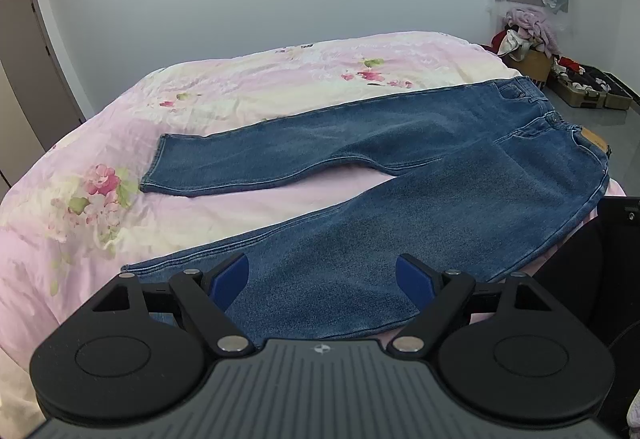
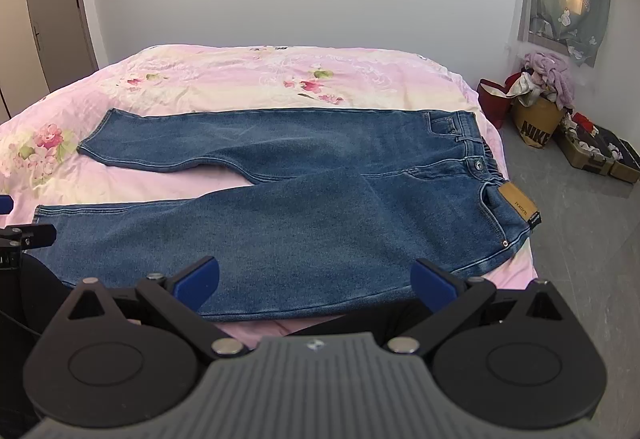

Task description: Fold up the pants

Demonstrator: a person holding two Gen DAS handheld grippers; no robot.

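Blue jeans [image 2: 280, 207] flat, legs apparently splayed, unfolded.

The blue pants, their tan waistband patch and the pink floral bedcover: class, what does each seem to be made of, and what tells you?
Blue pants: denim, matte, with a speckled faded weave and stitched seams.
Tan waistband patch: probably leather or an imitation, smooth with stamped lettering; which one is unclear.
Pink floral bedcover: soft woven cloth, likely cotton, printed with flowers and lightly creased.

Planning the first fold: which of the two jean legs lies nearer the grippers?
The front leg, whose cuff ends beside the left gripper. The other leg lies farther back across the pink bedspread, splayed away from it.
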